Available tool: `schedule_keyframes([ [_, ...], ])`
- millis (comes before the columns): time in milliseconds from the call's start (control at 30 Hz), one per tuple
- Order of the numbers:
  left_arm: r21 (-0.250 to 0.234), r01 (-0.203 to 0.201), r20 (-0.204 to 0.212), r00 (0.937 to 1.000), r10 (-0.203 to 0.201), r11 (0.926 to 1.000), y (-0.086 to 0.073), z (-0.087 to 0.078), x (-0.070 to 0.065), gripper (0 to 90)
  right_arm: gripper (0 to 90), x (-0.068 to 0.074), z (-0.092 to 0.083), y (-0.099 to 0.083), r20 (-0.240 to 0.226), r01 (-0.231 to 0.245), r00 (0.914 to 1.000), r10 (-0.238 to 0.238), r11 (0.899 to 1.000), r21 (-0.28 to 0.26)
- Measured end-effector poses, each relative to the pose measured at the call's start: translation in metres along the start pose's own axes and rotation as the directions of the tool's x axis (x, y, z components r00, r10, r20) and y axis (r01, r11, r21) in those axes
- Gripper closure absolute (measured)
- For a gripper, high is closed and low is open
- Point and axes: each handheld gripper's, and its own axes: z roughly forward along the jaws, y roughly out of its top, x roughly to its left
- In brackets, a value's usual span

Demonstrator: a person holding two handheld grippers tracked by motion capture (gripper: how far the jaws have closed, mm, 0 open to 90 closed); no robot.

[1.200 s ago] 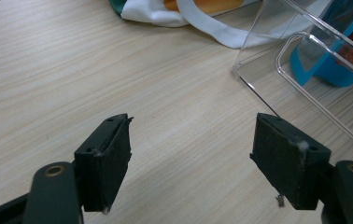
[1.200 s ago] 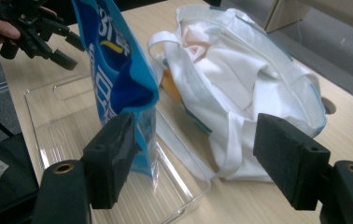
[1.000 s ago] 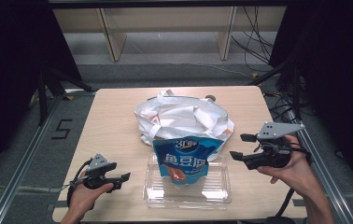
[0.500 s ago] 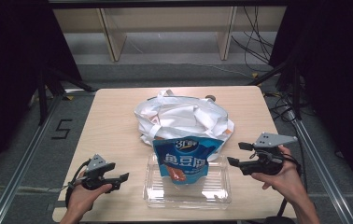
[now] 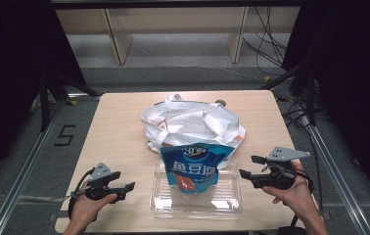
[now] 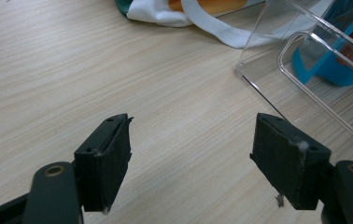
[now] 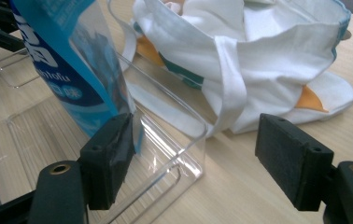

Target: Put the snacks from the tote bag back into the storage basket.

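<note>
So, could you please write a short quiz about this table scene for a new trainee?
1. True or false: the blue snack pouch stands in the clear plastic tray.
2. What lies behind the tray? A) a white cloth bag B) a metal pot C) a red book
3. Fill in: both the left hand-held gripper and the right hand-held gripper have their jaws ____.

Key: 1 true; 2 A, the white cloth bag; 3 open, nothing held.
</note>
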Motion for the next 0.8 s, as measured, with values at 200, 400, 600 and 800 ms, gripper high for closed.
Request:
schedule_keyframes([
  [200, 0.014, -0.021, -0.002, 0.9998, 0.021, 0.9997, 0.000, -0.001, 0.002, 27.4, 28.9, -0.002, -0.002, -0.015, 0.003, -0.043, 0.9991, 0.043, 0.999, -0.010],
  [400, 0.012, -0.003, 0.004, 1.0000, 0.003, 0.9999, 0.000, 0.000, 0.000, 27.4, 28.6, -0.007, 0.000, -0.028, -0.012, -0.042, 0.9991, 0.041, 0.999, -0.032],
  [600, 0.030, -0.039, 0.003, 0.9992, 0.039, 0.9988, 0.000, -0.002, 0.002, 27.4, 27.5, -0.005, -0.004, -0.037, 0.016, -0.072, 0.9972, 0.073, 0.997, -0.036],
  [800, 0.028, -0.038, 0.002, 0.9993, 0.038, 0.9989, 0.000, -0.001, 0.002, 27.4, 27.2, -0.007, -0.004, -0.044, 0.027, -0.058, 0.9979, 0.058, 0.998, -0.019],
])
